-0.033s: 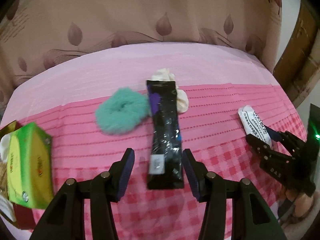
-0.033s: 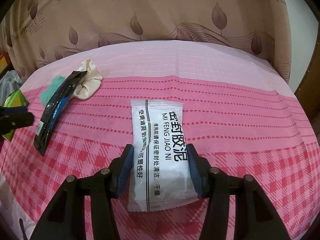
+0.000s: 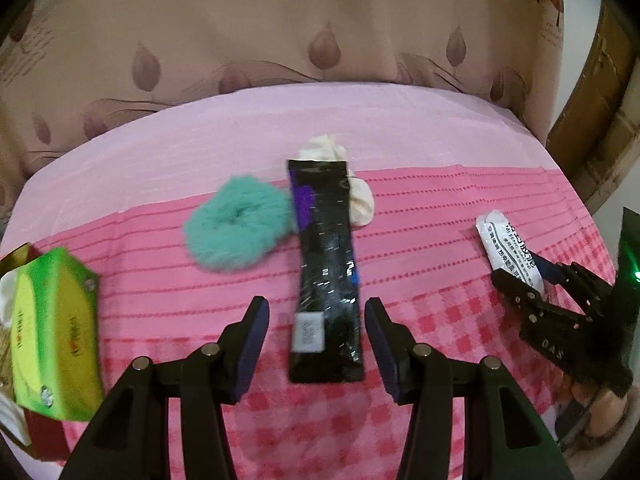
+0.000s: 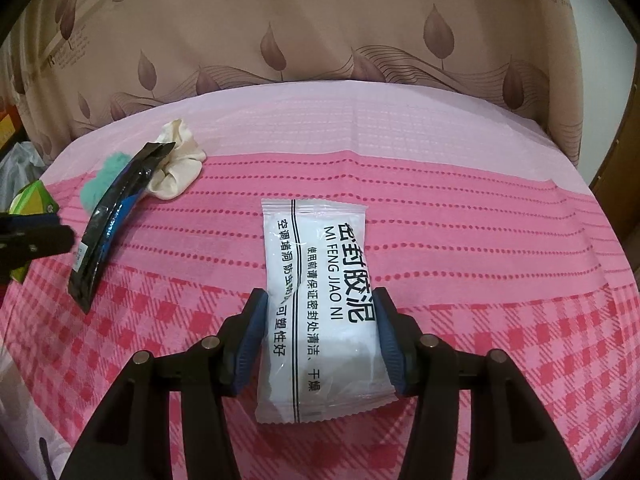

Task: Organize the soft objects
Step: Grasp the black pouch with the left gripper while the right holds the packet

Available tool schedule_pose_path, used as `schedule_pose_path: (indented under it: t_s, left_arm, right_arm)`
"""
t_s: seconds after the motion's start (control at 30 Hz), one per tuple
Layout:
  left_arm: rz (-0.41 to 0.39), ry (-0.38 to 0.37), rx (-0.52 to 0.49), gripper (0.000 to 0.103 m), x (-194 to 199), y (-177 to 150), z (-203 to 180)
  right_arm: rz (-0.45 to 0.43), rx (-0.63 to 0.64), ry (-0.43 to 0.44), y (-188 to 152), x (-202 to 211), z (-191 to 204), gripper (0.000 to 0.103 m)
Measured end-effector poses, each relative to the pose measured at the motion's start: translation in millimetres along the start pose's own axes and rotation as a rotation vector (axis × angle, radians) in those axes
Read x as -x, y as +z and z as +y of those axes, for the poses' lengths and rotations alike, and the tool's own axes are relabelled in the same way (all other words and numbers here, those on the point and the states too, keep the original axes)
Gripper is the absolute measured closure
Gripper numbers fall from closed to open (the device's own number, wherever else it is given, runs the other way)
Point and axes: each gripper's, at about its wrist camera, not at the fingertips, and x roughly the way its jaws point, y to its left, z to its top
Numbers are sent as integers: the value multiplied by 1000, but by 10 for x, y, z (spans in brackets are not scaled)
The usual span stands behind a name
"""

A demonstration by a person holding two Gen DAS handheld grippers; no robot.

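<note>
A long black sachet (image 3: 326, 280) lies lengthwise on the pink checked cloth (image 3: 160, 300). My left gripper (image 3: 316, 340) is open around its near end, with a gap between each pad and the sachet. The sachet's far end rests on a cream scrunchie (image 3: 360, 200), and a fluffy teal scrunchie (image 3: 236, 228) lies just to its left. My right gripper (image 4: 320, 328) is shut on a white packet (image 4: 320, 272) with black print, its blue pads pressing on both long edges. In the left wrist view that gripper (image 3: 524, 276) and the white packet (image 3: 508, 248) are at the right.
A green tissue box (image 3: 52, 332) stands at the left edge of the cloth beside a brown-red box (image 3: 40, 436). A leaf-patterned beige curtain (image 4: 320, 40) hangs behind the bed. A person's fingers (image 3: 600, 404) hold the right gripper. A wooden frame (image 3: 592, 120) is at far right.
</note>
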Motion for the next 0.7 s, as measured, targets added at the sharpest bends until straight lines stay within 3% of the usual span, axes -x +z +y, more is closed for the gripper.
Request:
schedule_pose_path:
  t_s: [0.47,0.6,0.63,0.7]
  left_arm:
    - [63,29,49,52,-469,74,0]
    - [50,-11,55,53,-438,48,-6]
    - [47,-14,56,62,-430,41,-5]
    - [47,-22,61,64,-421,33,12]
  right_arm:
    - [-1,-10,10,-23,0,-7,51]
    - [-1,-8,8,-24,-1,-1,50]
    - [-1,-8,8,-26,1,2,50]
    - [-1,-9,8,-27,1,6,50]
